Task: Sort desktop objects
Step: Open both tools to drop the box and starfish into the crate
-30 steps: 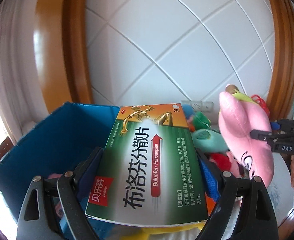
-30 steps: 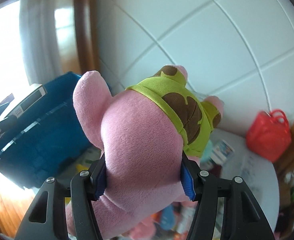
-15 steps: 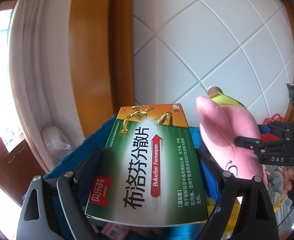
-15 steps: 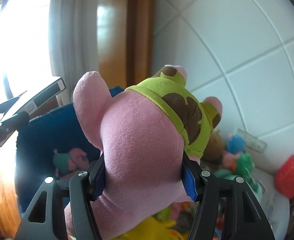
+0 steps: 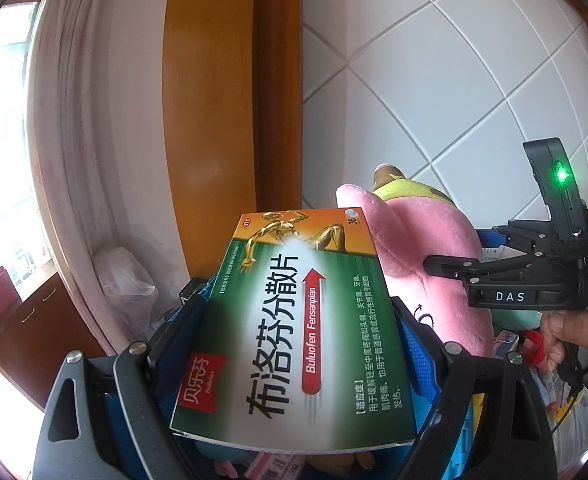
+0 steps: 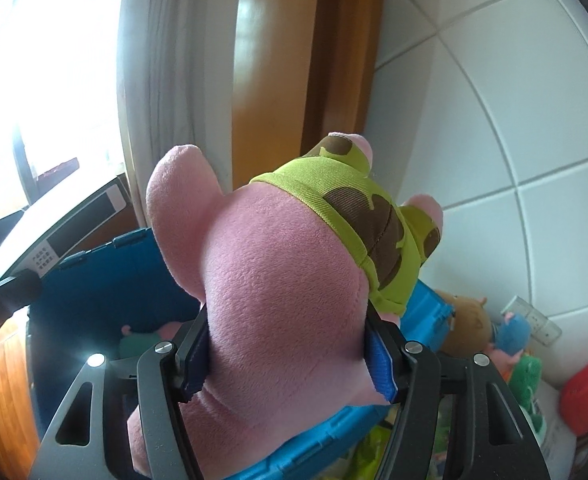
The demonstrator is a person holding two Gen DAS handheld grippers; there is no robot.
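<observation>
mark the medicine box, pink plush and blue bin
medicine box [image 5: 294, 332]: left wrist view, green front face.
pink plush [image 6: 278, 280]: right wrist view, pink body.
blue bin [image 6: 106, 280]: right wrist view, inner wall.

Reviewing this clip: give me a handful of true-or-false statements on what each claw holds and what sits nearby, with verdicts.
1. The left claw is shut on a green and orange medicine box. True.
2. The right claw is open and holds nothing. False: it is shut on a pink plush toy.
3. The pink plush toy wears a yellow-green garment with brown patches. True.
4. The storage bin below the plush is red. False: it is blue.
5. A red bag sits at the right edge of the right wrist view. True.
6. The wall behind is bare brick. False: it is white tile.
</observation>
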